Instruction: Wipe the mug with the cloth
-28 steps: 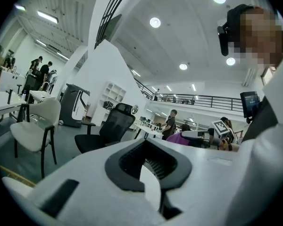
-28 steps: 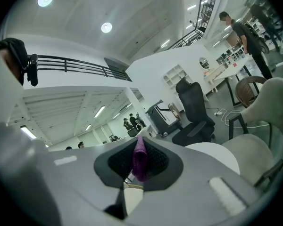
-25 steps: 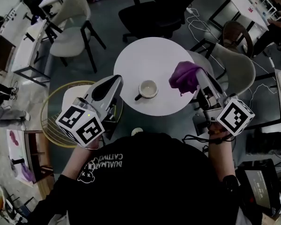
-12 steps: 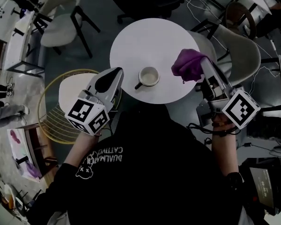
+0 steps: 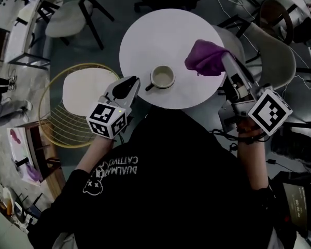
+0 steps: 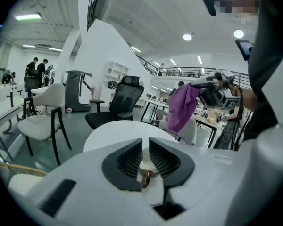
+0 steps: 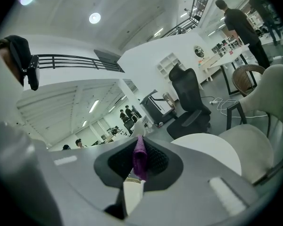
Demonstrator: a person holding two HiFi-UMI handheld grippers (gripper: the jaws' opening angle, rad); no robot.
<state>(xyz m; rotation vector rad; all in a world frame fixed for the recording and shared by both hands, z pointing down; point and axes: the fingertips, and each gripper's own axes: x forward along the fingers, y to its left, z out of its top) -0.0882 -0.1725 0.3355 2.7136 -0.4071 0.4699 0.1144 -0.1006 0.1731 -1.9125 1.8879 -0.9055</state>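
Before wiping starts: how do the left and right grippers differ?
The left gripper has jaws slightly apart, just opening, gripping nothing; the right gripper is shut on the cloth. The left gripper points at the mug from close by; the right gripper is farther off. Both are at the edge of the round table.

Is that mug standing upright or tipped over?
Upright: the mug shows its round mouth facing up, standing on the white table.
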